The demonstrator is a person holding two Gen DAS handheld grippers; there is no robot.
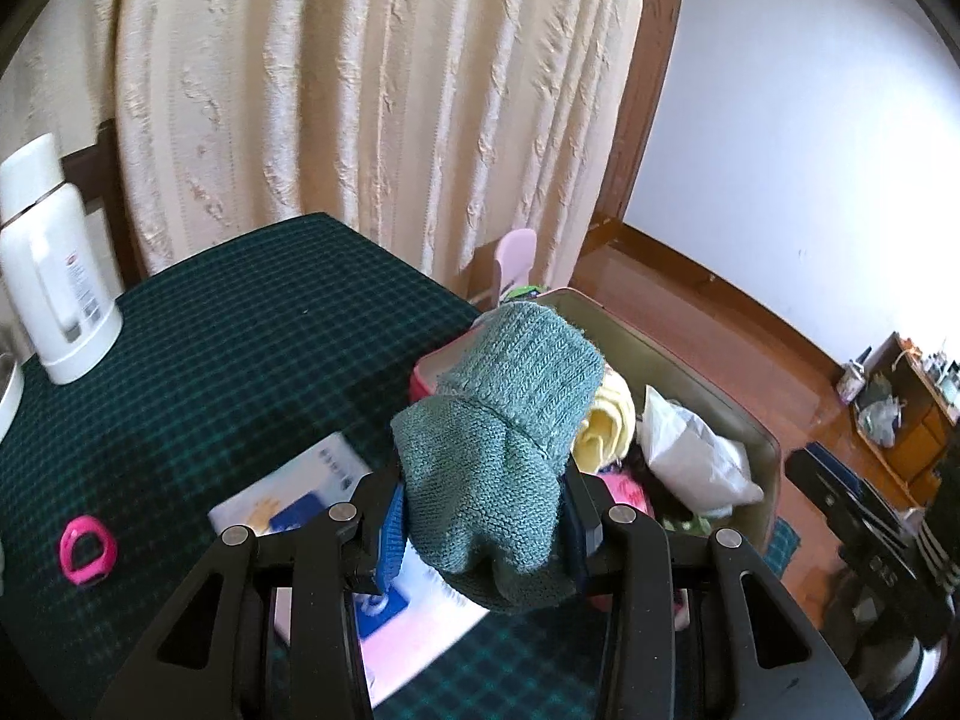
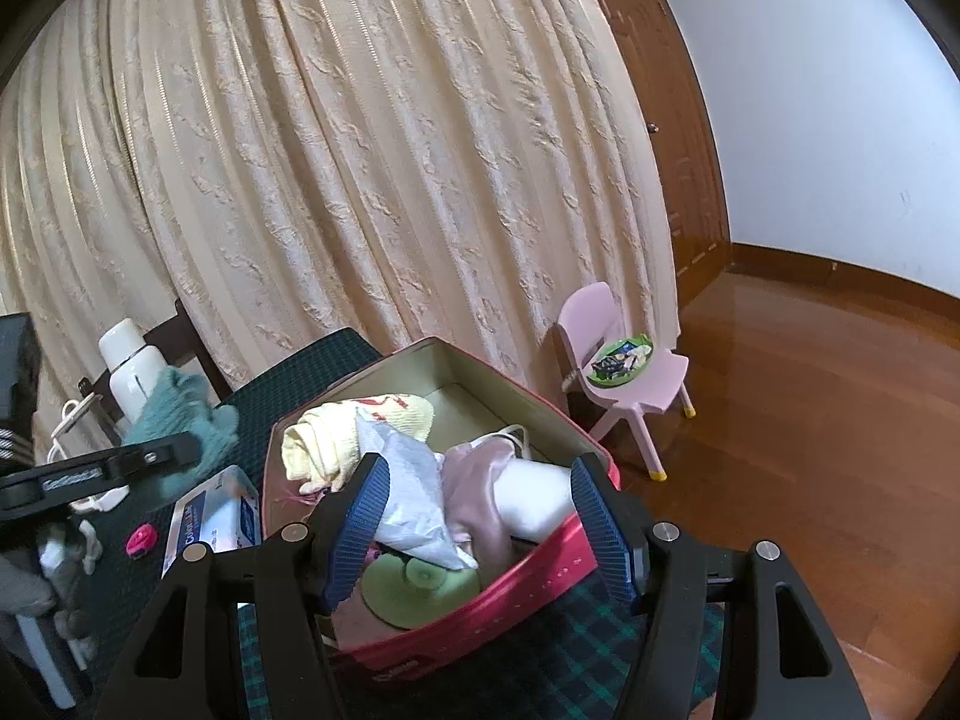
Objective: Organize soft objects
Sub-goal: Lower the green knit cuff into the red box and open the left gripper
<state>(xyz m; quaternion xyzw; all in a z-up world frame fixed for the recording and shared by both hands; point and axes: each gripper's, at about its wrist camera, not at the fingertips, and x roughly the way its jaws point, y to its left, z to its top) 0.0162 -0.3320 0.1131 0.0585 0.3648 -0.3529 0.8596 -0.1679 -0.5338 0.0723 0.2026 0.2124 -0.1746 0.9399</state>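
Left gripper (image 1: 480, 516): I had it pinching a teal knitted wool garment (image 1: 504, 420).
Right gripper (image 2: 480, 516): I held it spread, empty, over the red rectangular storage box (image 2: 528, 576).

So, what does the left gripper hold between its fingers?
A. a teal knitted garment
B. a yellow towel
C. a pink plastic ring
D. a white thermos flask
A: the left gripper is clamped on the teal knitted garment, lifted near the red box.

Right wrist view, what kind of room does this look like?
Likely a room in a home: long cream curtains, a polished wooden floor, a child's pink chair, and a cloth-covered table bearing a red box of soft things.
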